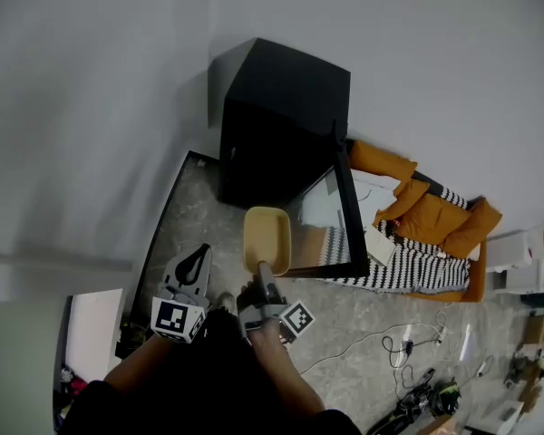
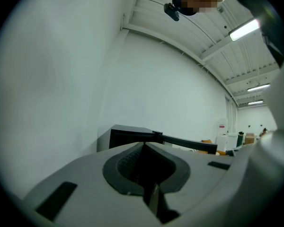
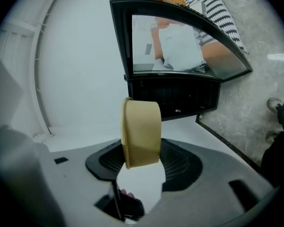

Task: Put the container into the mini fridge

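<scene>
A yellow tub-shaped container (image 1: 267, 238) hangs in front of the black mini fridge (image 1: 281, 107), and my right gripper (image 1: 264, 272) is shut on its near end. In the right gripper view the container (image 3: 141, 134) stands on edge between the pads (image 3: 182, 162), with the fridge's dark opening (image 3: 173, 96) and its open glass door (image 3: 180, 41) beyond it. My left gripper (image 1: 196, 259) is beside it on the left, shut and holding nothing. In the left gripper view the closed jaws point level toward the fridge (image 2: 128, 136).
The glass door (image 1: 340, 211) swings out to the fridge's right. An orange seat with a striped cloth (image 1: 426, 229) lies behind the door. Cables (image 1: 399, 343) trail over the stone floor at right. A white box (image 1: 95, 333) sits at lower left by the wall.
</scene>
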`<action>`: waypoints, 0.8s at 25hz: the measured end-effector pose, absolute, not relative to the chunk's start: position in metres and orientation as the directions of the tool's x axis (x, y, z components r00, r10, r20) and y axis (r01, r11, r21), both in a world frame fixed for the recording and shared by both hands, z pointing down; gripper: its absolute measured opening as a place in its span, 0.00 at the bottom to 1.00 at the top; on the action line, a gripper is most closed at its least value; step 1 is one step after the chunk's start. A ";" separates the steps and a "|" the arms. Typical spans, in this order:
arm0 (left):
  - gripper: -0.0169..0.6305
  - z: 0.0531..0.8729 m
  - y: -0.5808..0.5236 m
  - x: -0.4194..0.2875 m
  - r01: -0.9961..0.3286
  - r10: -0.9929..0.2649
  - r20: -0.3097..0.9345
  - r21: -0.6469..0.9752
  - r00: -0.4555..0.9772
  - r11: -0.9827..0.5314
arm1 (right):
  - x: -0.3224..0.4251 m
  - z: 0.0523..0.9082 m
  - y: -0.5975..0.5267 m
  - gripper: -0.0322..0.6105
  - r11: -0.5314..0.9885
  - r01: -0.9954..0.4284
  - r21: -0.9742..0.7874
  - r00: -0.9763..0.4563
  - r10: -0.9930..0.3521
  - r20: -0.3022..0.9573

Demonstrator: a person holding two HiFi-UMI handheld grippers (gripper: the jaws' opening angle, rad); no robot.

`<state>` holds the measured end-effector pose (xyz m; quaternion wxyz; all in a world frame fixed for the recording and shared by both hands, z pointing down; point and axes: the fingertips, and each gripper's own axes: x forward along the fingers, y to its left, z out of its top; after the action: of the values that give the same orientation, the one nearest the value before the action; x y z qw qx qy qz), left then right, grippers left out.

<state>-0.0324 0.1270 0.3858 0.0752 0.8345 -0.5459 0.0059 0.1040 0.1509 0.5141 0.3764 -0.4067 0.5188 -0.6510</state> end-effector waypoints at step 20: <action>0.03 0.404 -0.006 -0.034 -0.869 -0.869 0.081 0.139 0.488 -0.475 | 0.095 0.533 0.033 0.38 -0.187 0.071 -0.980 -0.298 -0.942 0.158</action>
<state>-0.0340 -0.0060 0.4038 0.0806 0.8589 -0.5057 -0.0005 0.0946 0.0326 0.5332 0.3995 -0.4377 0.4971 -0.6338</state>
